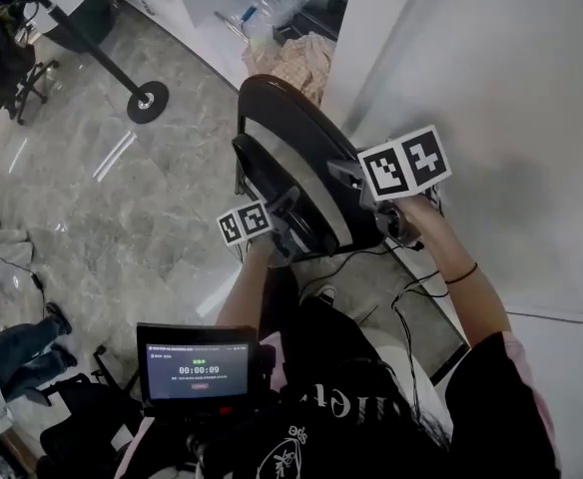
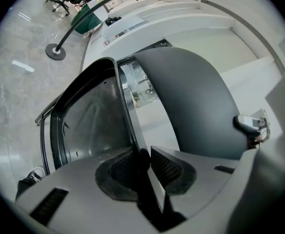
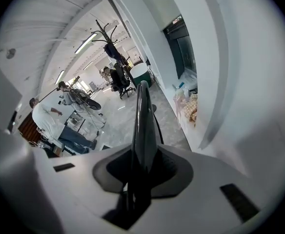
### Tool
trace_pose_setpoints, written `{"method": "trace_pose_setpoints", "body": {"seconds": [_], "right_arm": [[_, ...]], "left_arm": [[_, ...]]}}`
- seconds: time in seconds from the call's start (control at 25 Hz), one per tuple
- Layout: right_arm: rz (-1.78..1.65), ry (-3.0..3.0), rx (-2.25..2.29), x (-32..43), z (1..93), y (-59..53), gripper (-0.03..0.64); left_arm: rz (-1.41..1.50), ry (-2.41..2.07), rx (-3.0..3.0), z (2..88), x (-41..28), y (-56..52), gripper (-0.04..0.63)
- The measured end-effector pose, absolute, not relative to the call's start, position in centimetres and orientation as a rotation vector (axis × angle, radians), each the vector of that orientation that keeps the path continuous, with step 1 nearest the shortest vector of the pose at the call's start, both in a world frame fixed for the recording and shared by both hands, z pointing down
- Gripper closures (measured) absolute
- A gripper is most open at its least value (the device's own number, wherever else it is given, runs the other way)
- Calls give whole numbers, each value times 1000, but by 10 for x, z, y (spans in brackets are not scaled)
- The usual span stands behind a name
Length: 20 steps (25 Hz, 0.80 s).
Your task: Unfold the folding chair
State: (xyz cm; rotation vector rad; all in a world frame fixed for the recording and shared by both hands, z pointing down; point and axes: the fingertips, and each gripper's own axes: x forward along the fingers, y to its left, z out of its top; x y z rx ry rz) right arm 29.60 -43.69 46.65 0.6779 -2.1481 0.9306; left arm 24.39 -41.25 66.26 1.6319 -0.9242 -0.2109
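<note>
A black folding chair (image 1: 293, 143) stands half folded beside a white wall. In the head view my left gripper (image 1: 284, 218) holds its nearer panel and my right gripper (image 1: 359, 184) holds the panel nearer the wall. The left gripper view shows my left gripper (image 2: 143, 165) shut on the thin rim of the seat panel (image 2: 86, 123), with the dark grey backrest (image 2: 196, 101) to the right. In the right gripper view my right gripper (image 3: 143, 167) is shut on the edge of the backrest (image 3: 143, 116), which rises edge-on between the pads.
A white wall (image 1: 481, 78) stands close on the right. A coat stand with a round base (image 1: 148, 101) is at the far left, and a bag of cloth (image 1: 301, 63) lies behind the chair. Cables (image 1: 371, 262) trail on the marble floor. People (image 3: 50, 121) stand farther off.
</note>
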Motion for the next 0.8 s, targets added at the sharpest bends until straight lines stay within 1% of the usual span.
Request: {"method": "trace_pose_setpoints", "body": {"seconds": [0.2,0.4,0.52,0.8], "right_arm": [[911,-2159,686,284,459,-426,529],[893,-2156,699,276,458,-423,529],[889,-2148,709,264,455,-408,529],[865,-2124,726,233,456,-383,528]], "left_arm": [[-254,-968,1626,656,233,-403,514],[-208,-996,1625,656,227,-401,512],[-213,-952,1639,654,217,-387,503],[-187,-814,1634,656,192,-366,506]]}}
